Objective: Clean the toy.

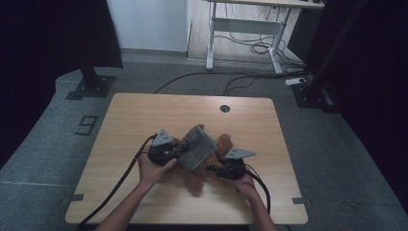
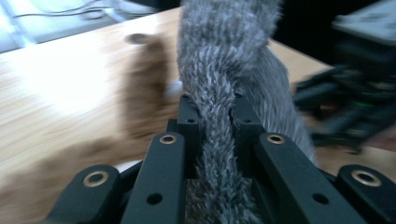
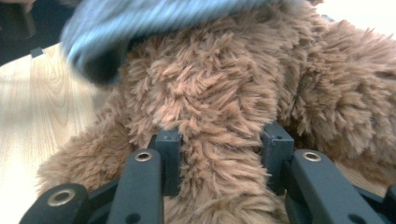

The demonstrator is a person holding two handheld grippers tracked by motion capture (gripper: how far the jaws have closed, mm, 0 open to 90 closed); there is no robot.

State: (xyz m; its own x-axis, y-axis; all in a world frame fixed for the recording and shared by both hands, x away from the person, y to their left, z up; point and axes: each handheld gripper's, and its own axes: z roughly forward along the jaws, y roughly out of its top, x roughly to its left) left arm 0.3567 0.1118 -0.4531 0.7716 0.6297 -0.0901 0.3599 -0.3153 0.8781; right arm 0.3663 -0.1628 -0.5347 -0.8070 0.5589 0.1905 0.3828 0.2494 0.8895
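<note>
In the high view, two forearms come in from the near edge of the pale wooden table [image 1: 144,115], each hand wrapped around one gripper. The left gripper [image 1: 174,153] sits left of centre and points right; the right gripper [image 1: 217,168] sits lower, right of centre, and points left toward it. Between them lies one brown plush teddy bear [image 1: 195,180], sprawled on the tabletop near the middle, with one grey knitted fabric piece [image 1: 198,147] lifted above its upper body.

In the left gripper view, the left gripper [image 2: 211,114] has its jaws drawn narrow around a twisted fold of the grey fabric [image 2: 219,60], which rises upright between them, fuzzy and ribbed. The brown bear [image 2: 142,88] shows blurred behind it, and the other gripper is a dark blur at the right.

In the right gripper view, the right gripper [image 3: 222,142] is clamped on a thick limb of the shaggy brown bear [image 3: 205,93], jaws pressed into the fur on both sides. The grey fabric [image 3: 140,23] hangs blurred over the bear's top.
</note>
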